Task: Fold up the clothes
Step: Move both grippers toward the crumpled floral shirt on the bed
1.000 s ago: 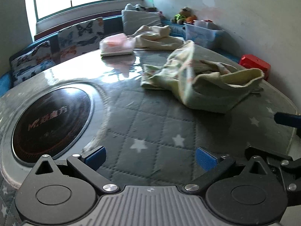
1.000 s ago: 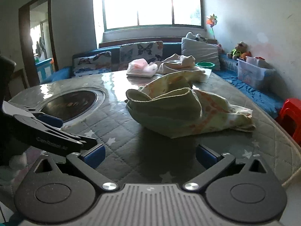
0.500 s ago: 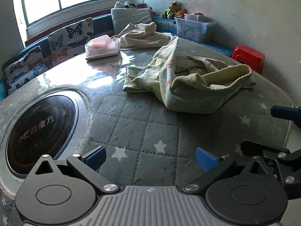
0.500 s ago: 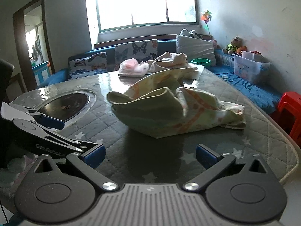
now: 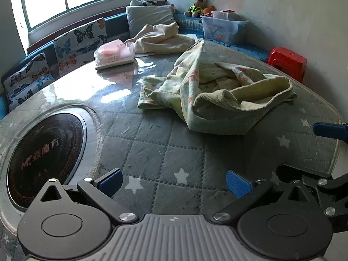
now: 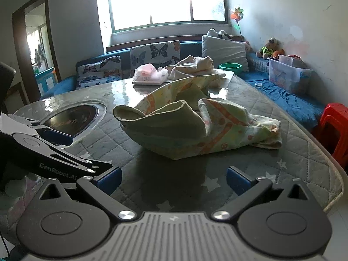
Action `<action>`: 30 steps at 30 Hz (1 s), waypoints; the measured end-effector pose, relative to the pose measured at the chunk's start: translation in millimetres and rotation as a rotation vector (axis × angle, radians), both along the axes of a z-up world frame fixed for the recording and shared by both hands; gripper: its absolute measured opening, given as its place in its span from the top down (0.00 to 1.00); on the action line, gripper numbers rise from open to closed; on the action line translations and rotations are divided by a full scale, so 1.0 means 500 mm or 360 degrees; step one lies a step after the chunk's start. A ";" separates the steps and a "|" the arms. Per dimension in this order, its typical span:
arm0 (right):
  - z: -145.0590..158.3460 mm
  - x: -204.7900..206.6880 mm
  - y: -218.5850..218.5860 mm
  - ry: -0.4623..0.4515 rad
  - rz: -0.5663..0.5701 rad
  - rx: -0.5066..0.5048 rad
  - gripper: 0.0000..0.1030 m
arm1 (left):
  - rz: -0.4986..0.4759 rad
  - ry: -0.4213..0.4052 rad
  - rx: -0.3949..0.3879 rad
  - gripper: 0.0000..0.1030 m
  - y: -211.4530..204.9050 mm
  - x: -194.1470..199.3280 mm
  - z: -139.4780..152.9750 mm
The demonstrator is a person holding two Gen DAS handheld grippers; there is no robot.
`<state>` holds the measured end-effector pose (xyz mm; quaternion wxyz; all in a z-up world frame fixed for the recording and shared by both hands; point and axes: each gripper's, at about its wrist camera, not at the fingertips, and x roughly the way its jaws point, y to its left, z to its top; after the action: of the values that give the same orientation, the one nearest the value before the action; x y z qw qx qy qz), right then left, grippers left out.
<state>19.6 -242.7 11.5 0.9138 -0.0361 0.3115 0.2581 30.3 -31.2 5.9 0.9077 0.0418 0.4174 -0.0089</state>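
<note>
Lying ahead of your left gripper (image 5: 174, 181) and right gripper (image 6: 173, 180), both spread wide and empty, the pale green printed garment (image 6: 195, 128) sits crumpled, ribbed hem upturned.

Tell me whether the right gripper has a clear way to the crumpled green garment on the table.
Probably yes. The right gripper is open and empty, facing the crumpled green garment across bare quilted table cover. The left gripper sits off to the side, not in between.
</note>
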 end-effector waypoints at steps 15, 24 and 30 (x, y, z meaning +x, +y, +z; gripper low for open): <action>-0.011 0.020 0.002 0.0055 -0.0009 -0.0032 0.00 | 0.0016 0.0046 0.0004 0.00 0.006 0.018 -0.001; -0.001 0.035 0.011 0.0024 0.0021 -0.0066 0.00 | 0.0031 0.0034 0.0015 0.00 0.016 0.036 0.008; 0.013 0.046 0.020 -0.0019 0.0053 -0.0087 0.00 | 0.0034 0.0024 0.0028 0.00 0.022 0.049 0.016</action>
<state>42.4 -232.8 17.8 0.9099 -0.0677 0.3123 0.2644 55.0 -20.3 13.8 0.9042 0.0451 0.4247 0.0041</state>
